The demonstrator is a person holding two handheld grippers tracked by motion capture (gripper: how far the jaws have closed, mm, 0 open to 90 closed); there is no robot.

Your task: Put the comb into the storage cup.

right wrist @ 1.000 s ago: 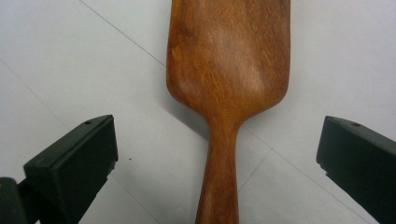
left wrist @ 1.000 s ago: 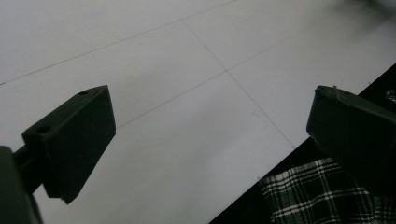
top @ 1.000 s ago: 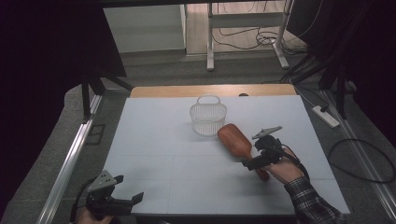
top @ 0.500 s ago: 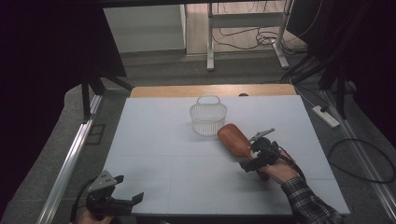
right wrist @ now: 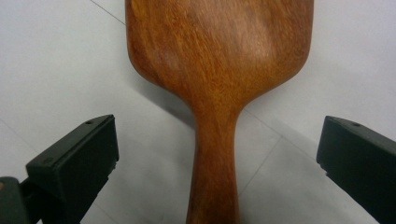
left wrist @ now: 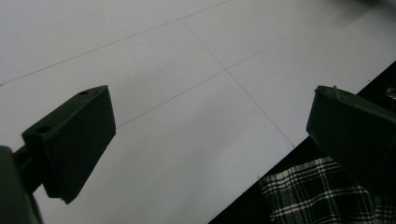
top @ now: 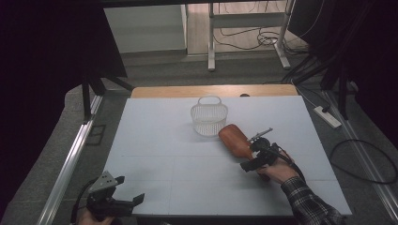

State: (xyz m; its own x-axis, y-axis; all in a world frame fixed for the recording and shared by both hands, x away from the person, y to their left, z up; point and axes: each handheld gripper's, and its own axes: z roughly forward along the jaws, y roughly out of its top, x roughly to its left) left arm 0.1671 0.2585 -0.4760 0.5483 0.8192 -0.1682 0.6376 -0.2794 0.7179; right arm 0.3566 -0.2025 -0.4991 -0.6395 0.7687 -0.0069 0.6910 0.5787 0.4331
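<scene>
dim, dark-edged pictures; soft, slightly blurred close-ups

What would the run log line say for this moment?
right gripper: open, fingers either side of brown wooden paddle brush handle | left gripper: open, idle | white mesh basket: upright beyond brush

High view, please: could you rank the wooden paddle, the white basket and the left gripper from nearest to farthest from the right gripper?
1. Wooden paddle: right at the right gripper, its handle lying between the open jaws.
2. White basket: beyond the paddle's broad end, toward the table's far middle.
3. Left gripper: across the table at the near left corner, open.
</scene>
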